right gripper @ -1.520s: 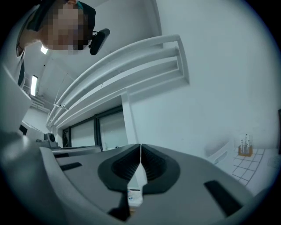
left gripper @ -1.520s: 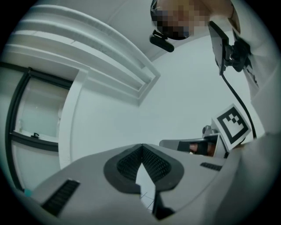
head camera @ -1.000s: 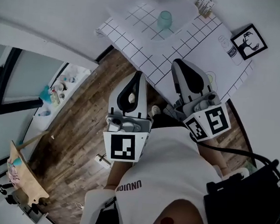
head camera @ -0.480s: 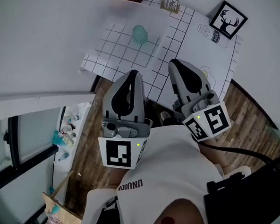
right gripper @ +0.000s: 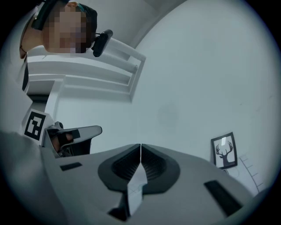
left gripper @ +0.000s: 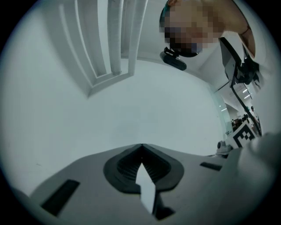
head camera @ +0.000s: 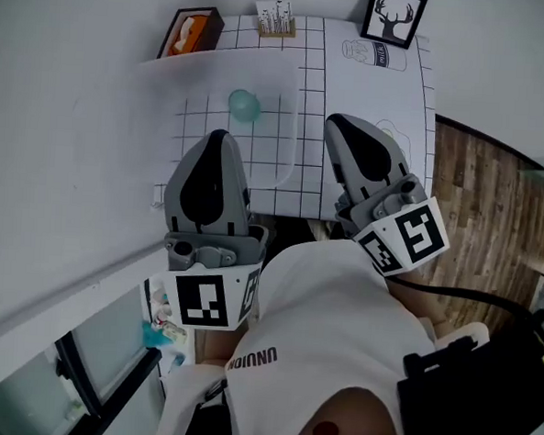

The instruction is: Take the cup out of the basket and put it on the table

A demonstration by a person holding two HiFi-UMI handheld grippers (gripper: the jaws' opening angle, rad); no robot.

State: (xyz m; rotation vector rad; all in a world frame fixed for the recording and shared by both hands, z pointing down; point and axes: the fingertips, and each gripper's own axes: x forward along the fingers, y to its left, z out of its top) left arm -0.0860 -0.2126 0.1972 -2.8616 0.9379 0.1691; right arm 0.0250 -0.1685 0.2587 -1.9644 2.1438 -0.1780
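**Both grippers up, cup in the basket**

Far left on the table (head camera: 357, 107), a tissue box (head camera: 190, 32) sits at the back edge. Next in, the L gripper (head camera: 217, 135) hangs over the table's near edge. Its jaws are pressed together w/ nothing between them, and its own view looks at blank wall. Just past its tip is the teal cup (head camera: 244, 105). It looks to be inside the see-through basket (head camera: 280, 157), though the basket walls are faint, so that's approx. No contact between gripper and cup.

At the back by the wall, a small card stand (head camera: 275, 16). Right of centre, the R gripper (head camera: 337, 122) hovers over the grid cloth (head camera: 302, 182), well apart from the cup. Its jaws are also closed tight and empty. Back right, a deer pic (head camera: 394, 17) leans on the wall, and it shows in the R gripper view too. A milk-bottle sketch (head camera: 378, 55) lies just in front of it.
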